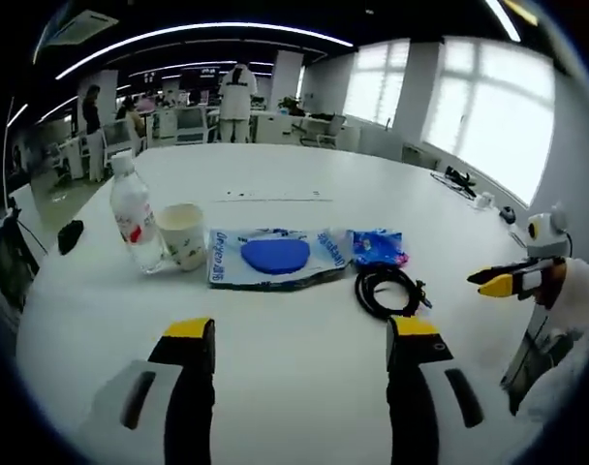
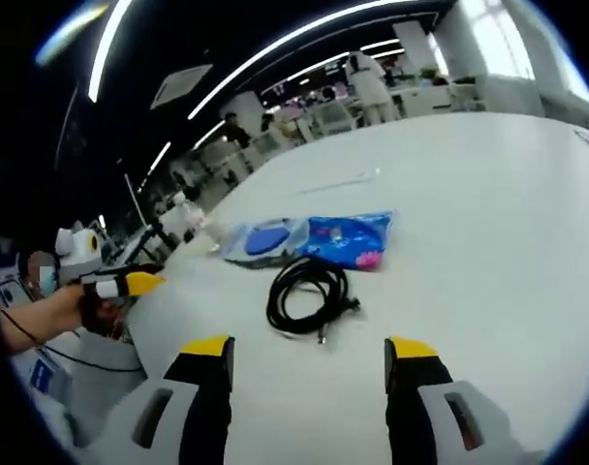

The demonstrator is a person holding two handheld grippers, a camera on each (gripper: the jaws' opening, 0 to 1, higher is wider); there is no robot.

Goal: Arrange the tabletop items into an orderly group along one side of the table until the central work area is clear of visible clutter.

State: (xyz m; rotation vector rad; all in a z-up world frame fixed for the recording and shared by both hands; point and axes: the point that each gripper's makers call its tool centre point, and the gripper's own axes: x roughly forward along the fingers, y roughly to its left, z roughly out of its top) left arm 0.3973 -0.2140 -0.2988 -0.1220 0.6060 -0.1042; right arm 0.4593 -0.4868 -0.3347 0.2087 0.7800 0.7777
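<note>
Blue lettering on the white packet, too blurred to read, bottle label likewise illegible

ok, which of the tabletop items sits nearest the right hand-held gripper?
The coiled black cable. It lies just ahead of the open right hand-held gripper; the blue snack packet and the pouch lie beyond it.

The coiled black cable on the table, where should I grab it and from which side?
Judging by its pose, take the coiled black cable across the bundled loop, on the arc nearest the right hand-held gripper, coming down from above. It lies flat on the white table, so a side approach would likely only push it. Both jaws stand open and empty. Avoid the loose plug end; the coil might unravel.
</note>
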